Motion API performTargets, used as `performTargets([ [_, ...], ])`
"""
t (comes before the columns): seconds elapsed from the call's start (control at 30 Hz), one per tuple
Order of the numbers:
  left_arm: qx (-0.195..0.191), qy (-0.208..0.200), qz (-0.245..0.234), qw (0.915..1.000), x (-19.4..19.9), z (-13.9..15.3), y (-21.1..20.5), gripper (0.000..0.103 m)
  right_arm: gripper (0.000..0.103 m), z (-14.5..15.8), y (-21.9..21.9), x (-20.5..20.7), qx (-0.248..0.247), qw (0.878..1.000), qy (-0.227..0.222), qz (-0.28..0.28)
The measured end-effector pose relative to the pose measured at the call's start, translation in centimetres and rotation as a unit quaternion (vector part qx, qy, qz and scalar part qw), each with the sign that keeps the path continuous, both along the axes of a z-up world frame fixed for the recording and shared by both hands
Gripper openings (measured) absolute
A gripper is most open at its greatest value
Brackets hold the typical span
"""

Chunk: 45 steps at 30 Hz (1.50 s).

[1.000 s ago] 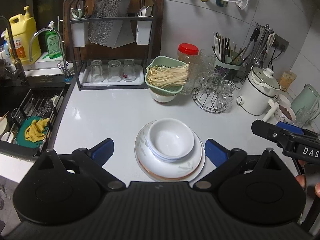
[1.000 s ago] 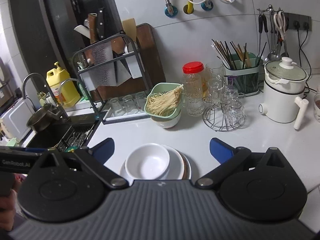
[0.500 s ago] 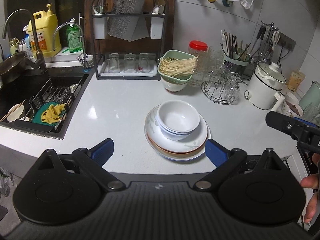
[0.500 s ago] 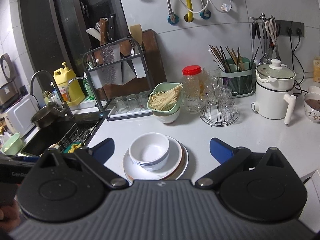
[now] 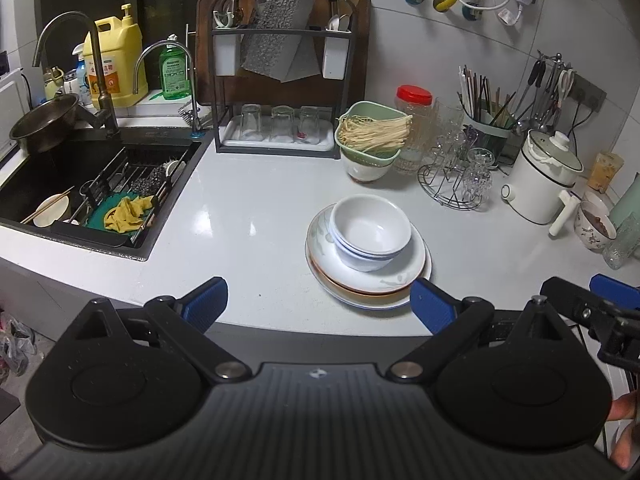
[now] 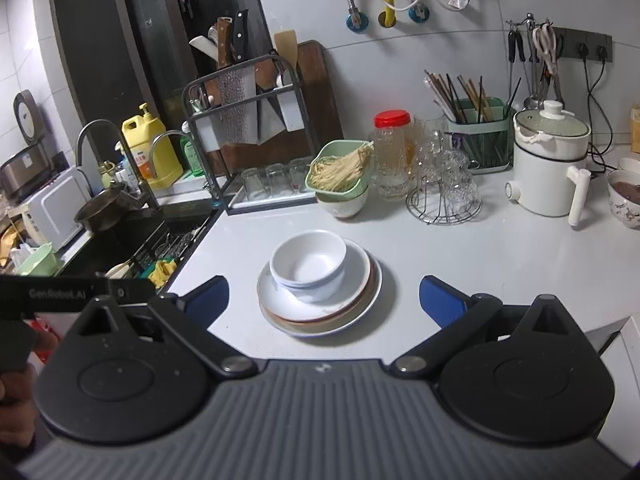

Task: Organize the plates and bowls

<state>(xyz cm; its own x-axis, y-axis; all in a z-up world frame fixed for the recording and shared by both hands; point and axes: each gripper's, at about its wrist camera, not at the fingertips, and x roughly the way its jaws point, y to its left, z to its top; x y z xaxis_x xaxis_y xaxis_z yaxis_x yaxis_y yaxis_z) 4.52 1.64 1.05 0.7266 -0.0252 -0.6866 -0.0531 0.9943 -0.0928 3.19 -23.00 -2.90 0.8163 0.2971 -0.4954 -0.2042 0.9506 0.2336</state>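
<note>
Both grippers, left gripper [image 5: 318,300] and right gripper [image 6: 323,294], have backed off the plate stack [image 5: 368,276]; jaws released, empty. Next grasp: take nested bowls [image 5: 370,234] first, rim-on.

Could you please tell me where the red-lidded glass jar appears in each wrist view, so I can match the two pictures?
Left wrist: red-lidded glass jar stands upper right of centre, behind the green noodle strainer.
Right wrist: jar is just above centre, right of the strainer.
Shared landmark: the strainer.
</note>
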Motion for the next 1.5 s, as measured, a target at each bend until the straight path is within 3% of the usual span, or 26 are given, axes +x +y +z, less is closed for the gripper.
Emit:
performTargets([
  [0.77, -0.005, 0.014, -0.006, 0.9999, 2.8, -0.6, 1.1, 0.099, 0.103, -0.2, 1.3, 2.2, -0.016, 1.0, 0.015, 0.0],
  [1.07, 0.009, 0.023, -0.024, 0.9994, 2.4, -1.1, 1.2, 0.099, 0.103, -0.5, 1.9, 1.8, -0.015, 1.0, 0.014, -0.011],
  [1.5, -0.003, 0.027, -0.04, 0.9988, 2.8, -1.2, 1.0, 0.099, 0.103, -0.8, 1.4, 0.8, -0.015, 0.999, 0.019, -0.036],
])
